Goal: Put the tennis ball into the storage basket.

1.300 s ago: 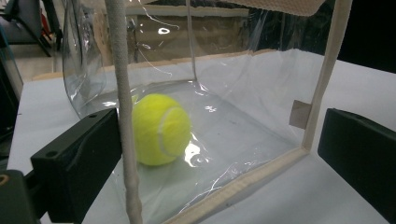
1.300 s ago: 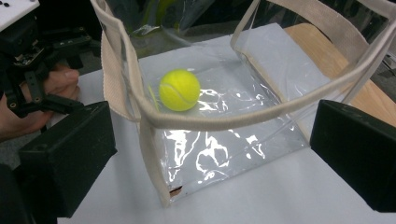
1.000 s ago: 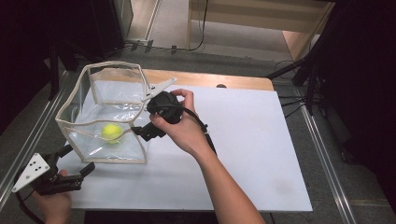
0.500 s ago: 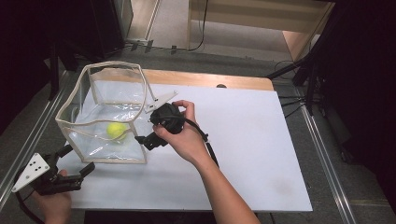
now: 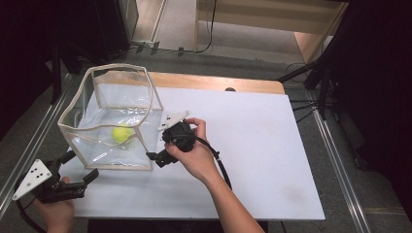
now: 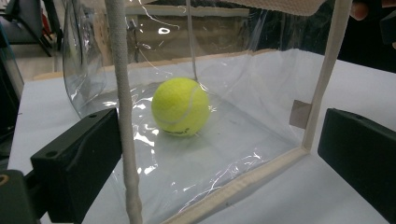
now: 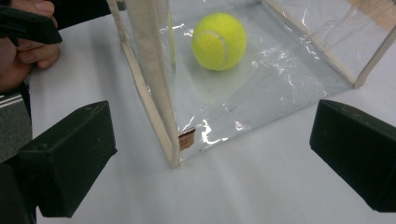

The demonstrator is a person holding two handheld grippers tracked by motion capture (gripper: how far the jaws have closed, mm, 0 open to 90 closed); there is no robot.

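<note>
Clear plastic bag (image 5: 108, 116) holds the tennis ball (image 5: 121, 134); both grippers — left (image 5: 73, 175), right (image 5: 154, 156) — gape at its bottom corners; each should clamp the cloth trim squarely.

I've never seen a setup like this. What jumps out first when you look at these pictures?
The bright yellow tennis ball catches the eye first, lying on the floor of a clear plastic bag with cream edging that stands open on the left of the white table. Next come the two black hand-held tools: the right tool at the bag's near right corner, the left tool at its near left corner, both with jaws spread.
</note>
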